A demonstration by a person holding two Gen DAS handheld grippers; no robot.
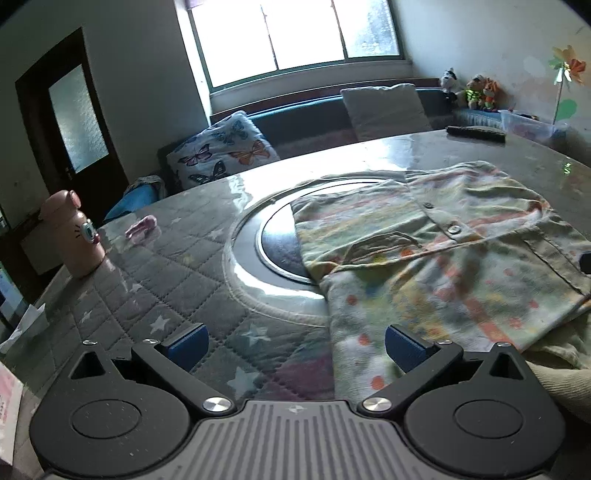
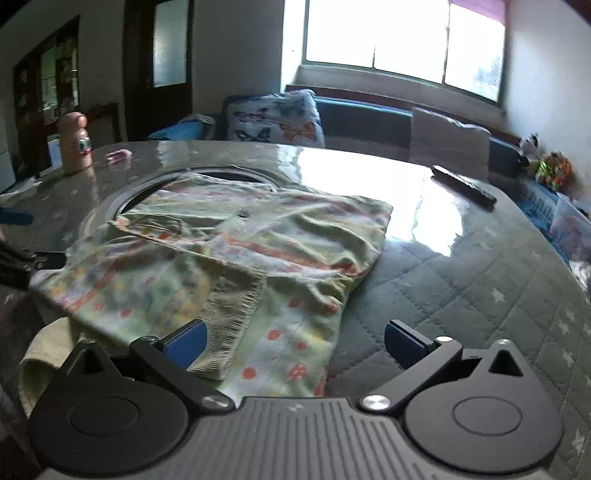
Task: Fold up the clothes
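Two pillows (image 1: 229,147) by window (image 1: 295,33) | quilted table (image 1: 166,280) | shirt (image 2: 229,251), seemingly half-folded

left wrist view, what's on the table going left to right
pink bottle → small pink item → round inset in the table → patterned shirt; a dark flat object lies at the far edge, above the shirt.

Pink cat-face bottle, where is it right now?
The pink cat-face bottle stands upright at the table's far left edge in both views, beside a small pink item, well left of the pastel shirt.
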